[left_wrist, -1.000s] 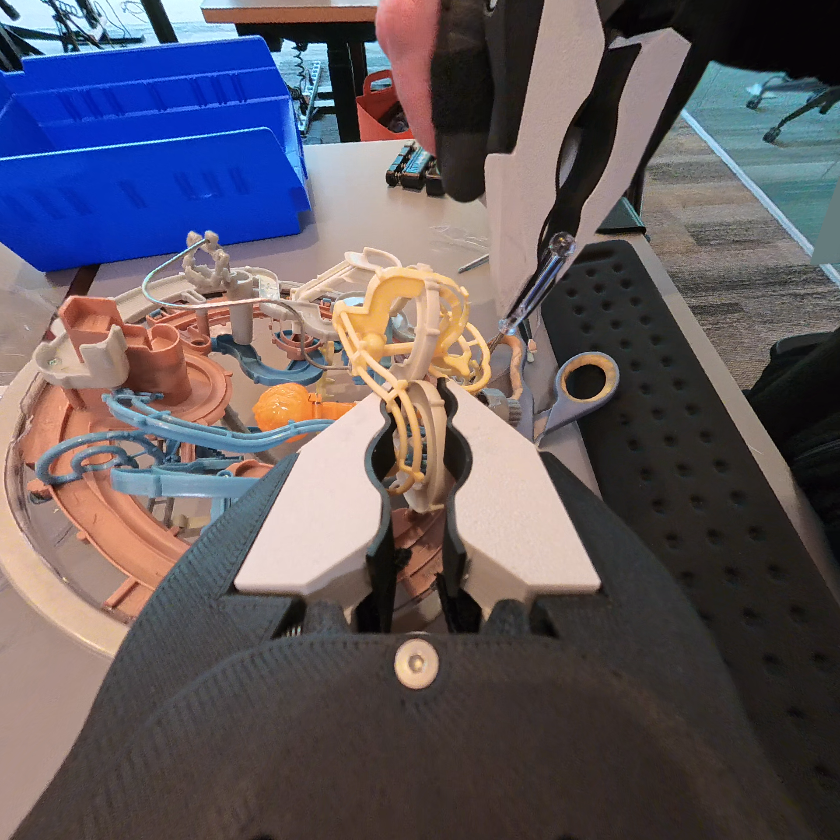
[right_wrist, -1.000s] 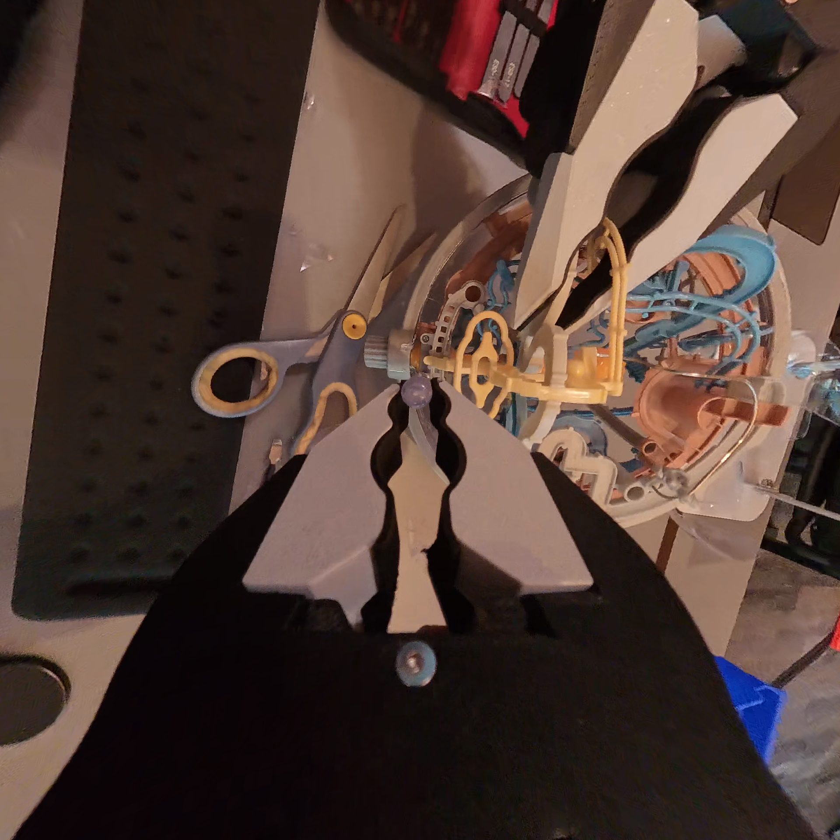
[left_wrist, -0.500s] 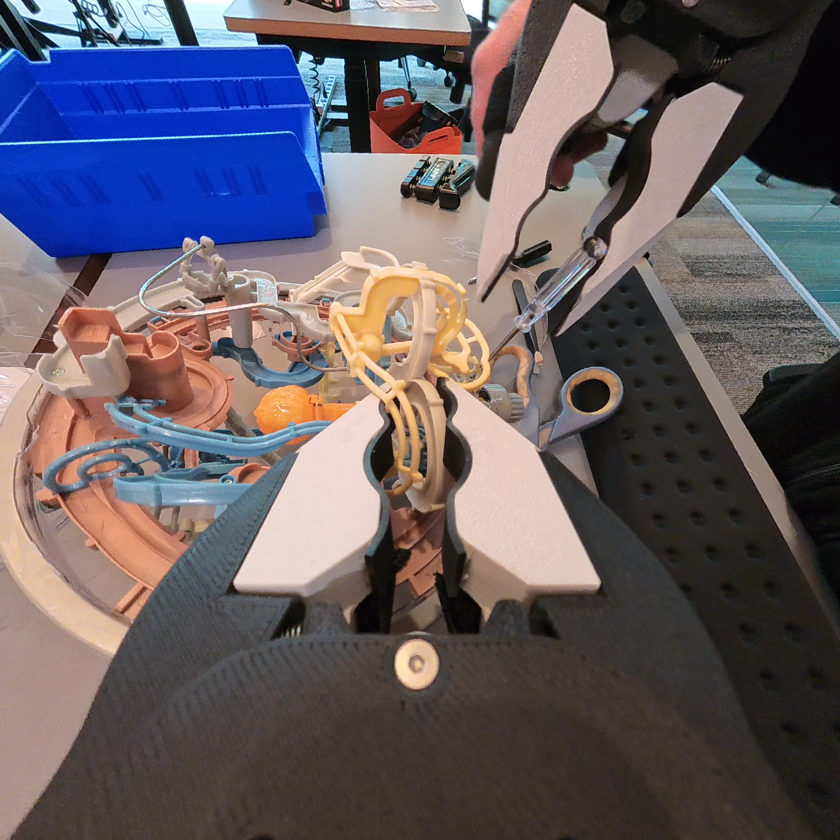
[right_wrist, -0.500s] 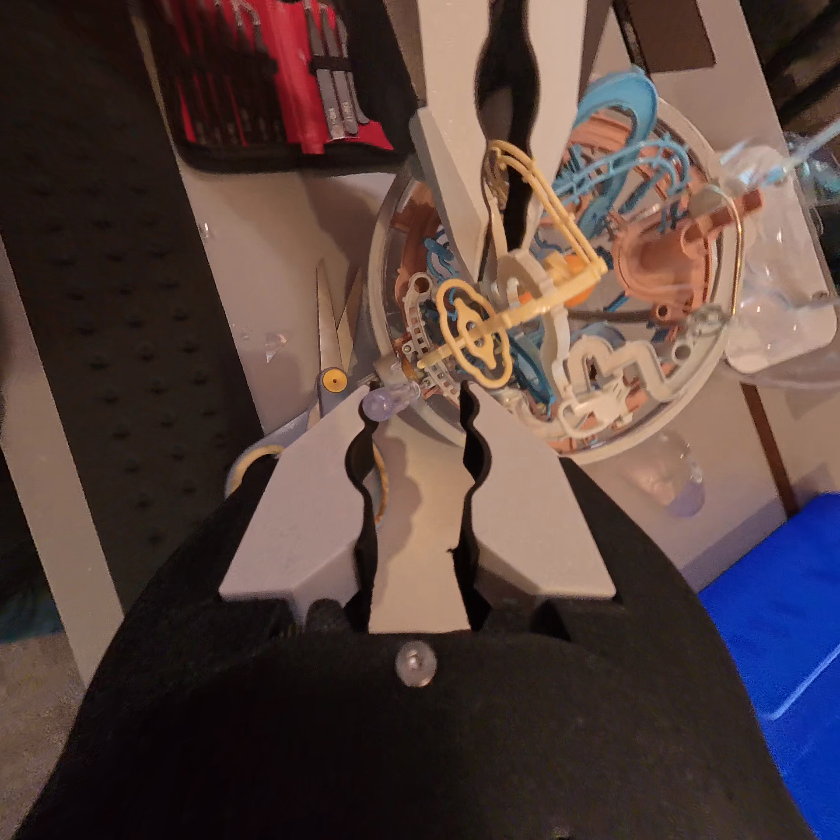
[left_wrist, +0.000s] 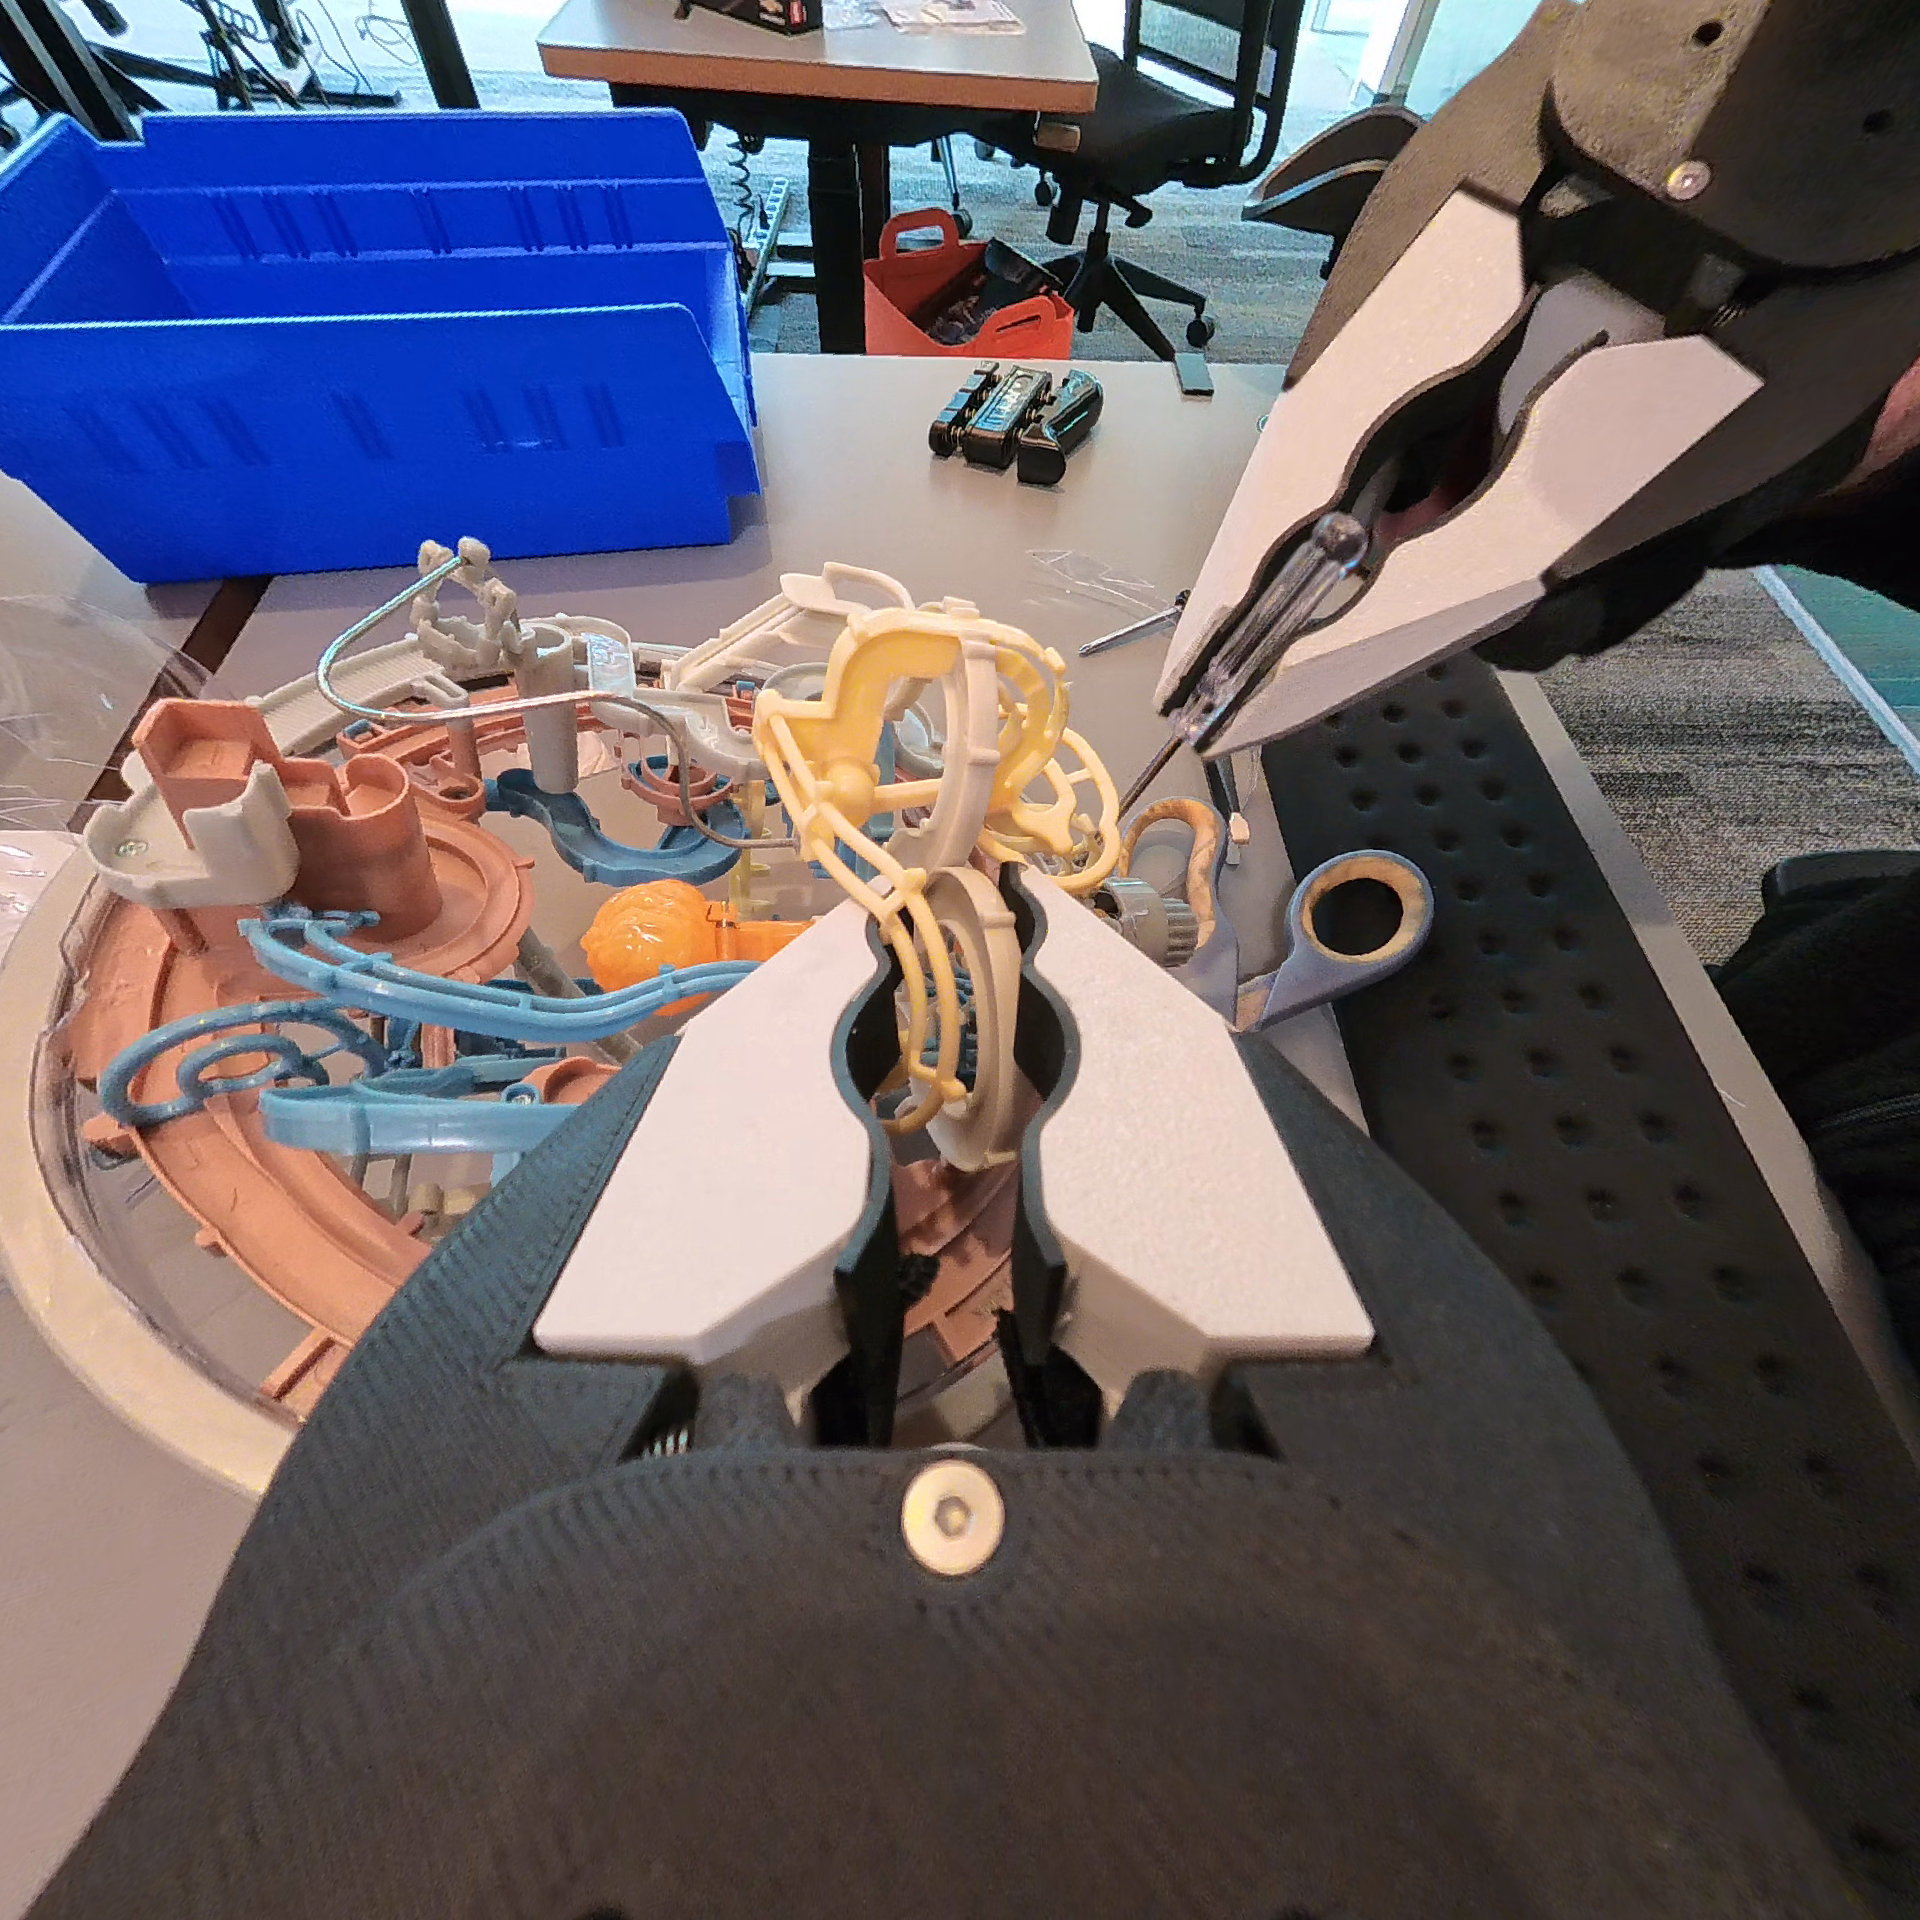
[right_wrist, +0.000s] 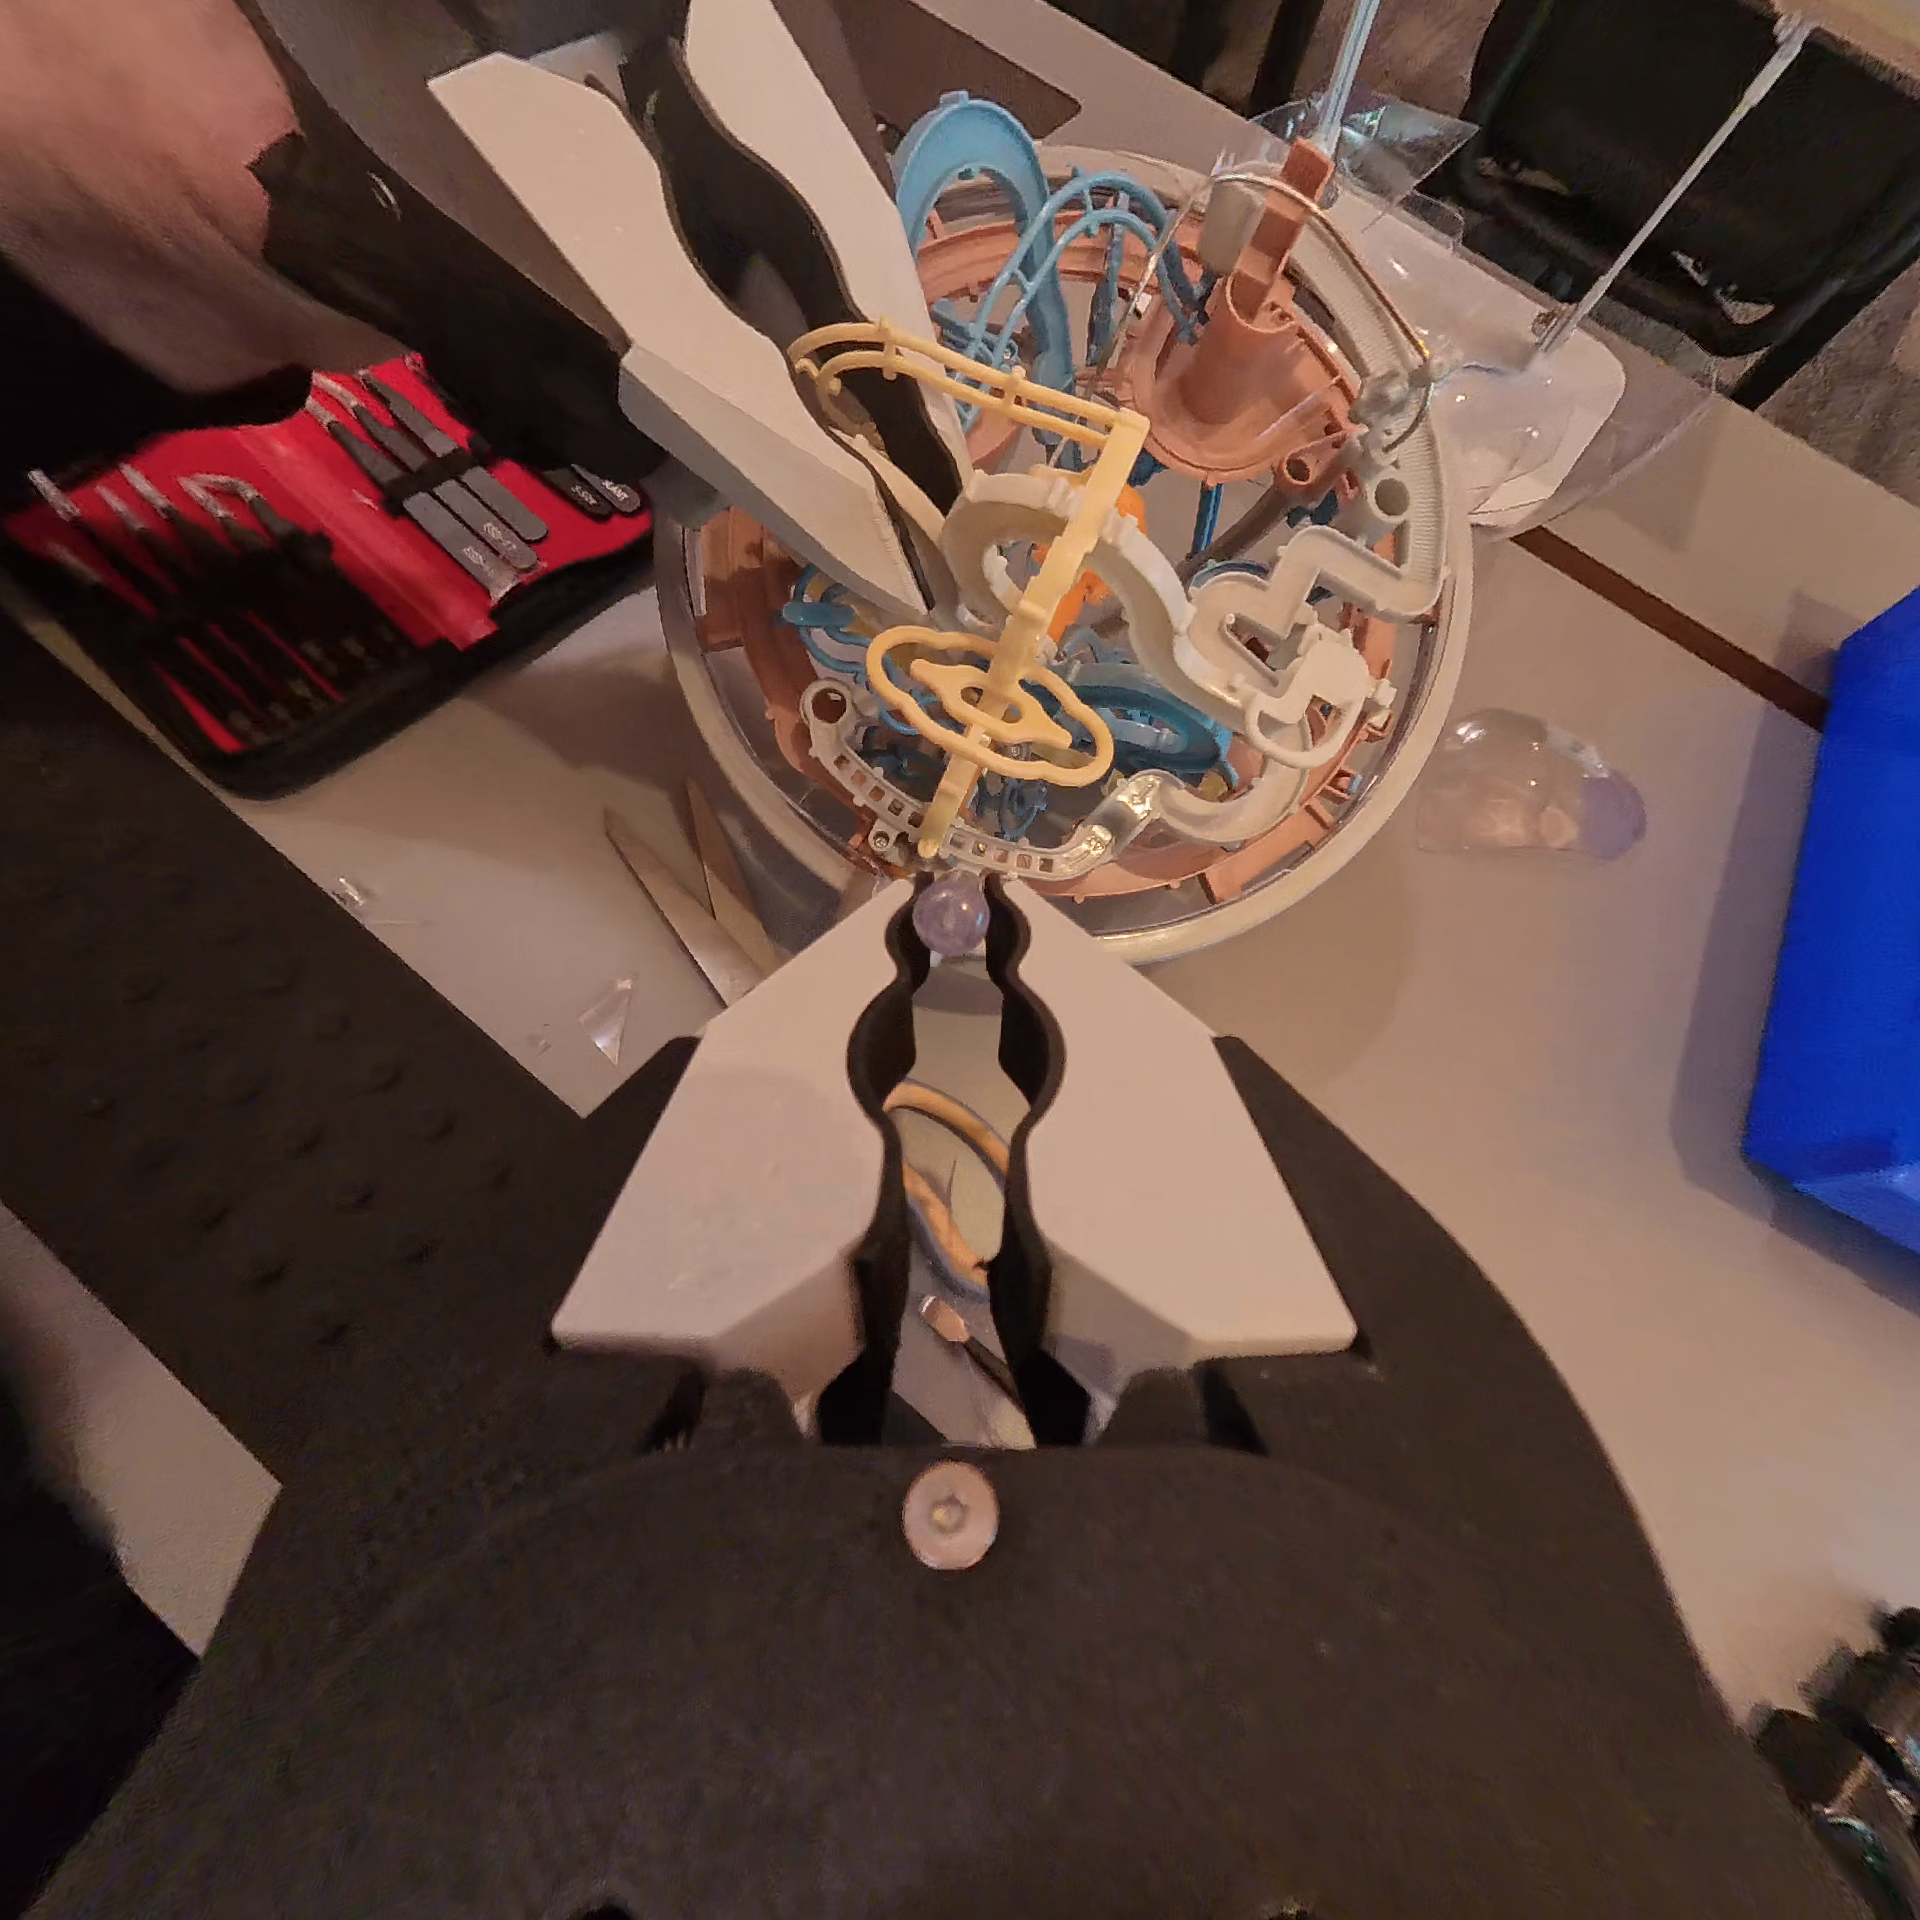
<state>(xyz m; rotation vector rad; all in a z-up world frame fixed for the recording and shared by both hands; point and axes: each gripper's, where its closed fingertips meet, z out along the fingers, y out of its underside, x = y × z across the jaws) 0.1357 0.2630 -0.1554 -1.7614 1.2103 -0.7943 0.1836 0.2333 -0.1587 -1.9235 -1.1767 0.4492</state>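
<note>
The left gripper (left_wrist: 951, 904) pinches the yellow-and-white track piece (left_wrist: 940, 790) of the round maze toy (left_wrist: 125, 1299). The right gripper (right_wrist: 951, 894) clamps a clear-handled screwdriver (left_wrist: 1262, 644), its tip just beside that piece.

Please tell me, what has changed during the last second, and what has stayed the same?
The right tool, shut on the clear-handled screwdriver, swung away from the maze toy: it now stands farther right and tilted, its tip beside the yellow track. Nothing was released or newly gripped. The left tool stays shut on the yellow track; toy, scissors and blue bin have not moved.
</note>
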